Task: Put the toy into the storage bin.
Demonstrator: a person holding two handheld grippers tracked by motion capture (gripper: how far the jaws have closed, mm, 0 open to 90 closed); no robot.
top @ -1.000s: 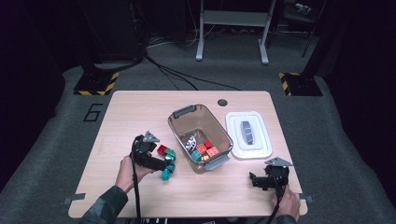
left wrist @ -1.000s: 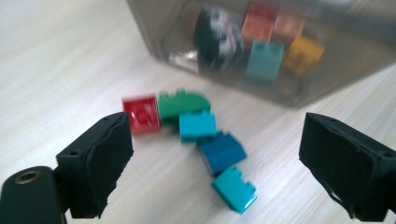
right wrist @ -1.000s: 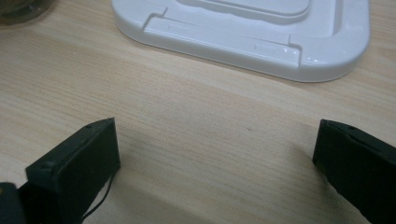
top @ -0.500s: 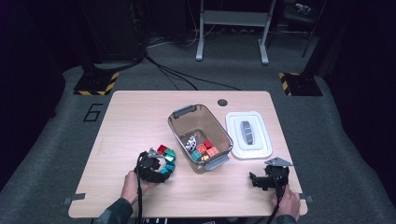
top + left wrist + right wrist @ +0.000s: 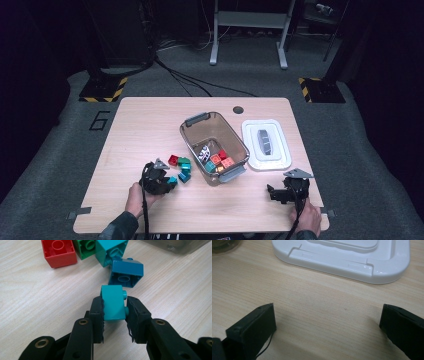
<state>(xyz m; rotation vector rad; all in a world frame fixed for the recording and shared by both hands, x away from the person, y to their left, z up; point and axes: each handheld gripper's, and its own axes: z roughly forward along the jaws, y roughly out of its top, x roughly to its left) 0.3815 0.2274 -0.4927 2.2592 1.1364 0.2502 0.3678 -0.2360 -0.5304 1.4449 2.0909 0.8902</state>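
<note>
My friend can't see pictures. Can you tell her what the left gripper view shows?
Black tongs pinch a teal brick lying on a pale wooden table. Just past it lie a dark blue brick, another teal one, a green one and a red one.

Teal brick (image 5: 113,302) on its side, clamped.

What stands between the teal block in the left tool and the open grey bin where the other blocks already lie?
The left tool is shut on the teal block. The dark blue block lies just ahead of it, with three more loose blocks beyond, and then the grey bin wall. All sit low on the table, so a lift would likely clear them.
</note>
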